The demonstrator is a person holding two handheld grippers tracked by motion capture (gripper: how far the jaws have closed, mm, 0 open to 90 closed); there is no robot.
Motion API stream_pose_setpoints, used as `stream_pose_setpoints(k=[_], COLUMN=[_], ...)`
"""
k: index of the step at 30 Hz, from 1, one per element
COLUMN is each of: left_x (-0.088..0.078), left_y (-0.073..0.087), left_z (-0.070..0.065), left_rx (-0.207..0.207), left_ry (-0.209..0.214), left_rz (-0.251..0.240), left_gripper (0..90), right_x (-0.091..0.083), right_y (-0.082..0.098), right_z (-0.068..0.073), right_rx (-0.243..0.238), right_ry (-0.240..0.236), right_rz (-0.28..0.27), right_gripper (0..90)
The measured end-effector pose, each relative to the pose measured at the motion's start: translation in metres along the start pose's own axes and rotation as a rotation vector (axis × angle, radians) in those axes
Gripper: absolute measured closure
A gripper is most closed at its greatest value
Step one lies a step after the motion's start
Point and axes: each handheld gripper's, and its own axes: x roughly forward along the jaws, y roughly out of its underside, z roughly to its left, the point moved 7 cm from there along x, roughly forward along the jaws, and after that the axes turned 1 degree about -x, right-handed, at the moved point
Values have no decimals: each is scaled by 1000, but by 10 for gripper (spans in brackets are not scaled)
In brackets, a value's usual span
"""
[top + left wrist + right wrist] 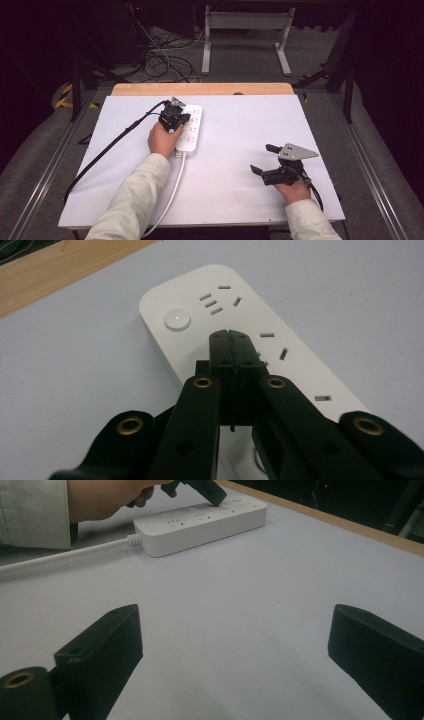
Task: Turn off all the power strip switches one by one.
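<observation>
Power strip (190, 128): white, smooth plastic, oblong with rounded corners, slotted sockets and a round button (177, 319) at its far end; lies flat on the matte white table (235, 150), left of centre, white cord (167, 200) trailing toward the near edge.

Left gripper (231, 342): black jaws pressed together, empty, tips over the strip's top face.

Right gripper (235, 650): black blocky jaws spread wide, low over bare table at right.

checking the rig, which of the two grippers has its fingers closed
The left gripper, held over the white power strip: its fingers are pressed together with no gap and nothing between them. The right gripper, out on the bare tabletop, has its fingers spread wide apart.
</observation>
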Motion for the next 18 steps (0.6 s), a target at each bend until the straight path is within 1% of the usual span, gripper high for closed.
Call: stream_pose_setpoints(k=[3,7,9,11,12,18], left_x=[0,-1,-1,-1,-2,-1], left_y=[0,1,1,1,1,0], left_z=[0,-1,-1,-1,1,2], left_rx=[-4,-2,6,6,0,-12], left_ry=[1,-7,-14,-20,-37,-24], left_rz=[4,5,2,3,9,8], left_gripper=[900,900,900,900,900,900], right_x=[-1,0,0,0,-1,0], right_y=[0,1,1,0,0,1], right_z=[0,0,1,1,1,1], right_rx=[-2,-1,-2,0,1,0], right_ry=[2,-3,-3,-1,0,-6], right_rz=[0,2,2,0,1,2], right_gripper=[81,81,81,81,81,81])
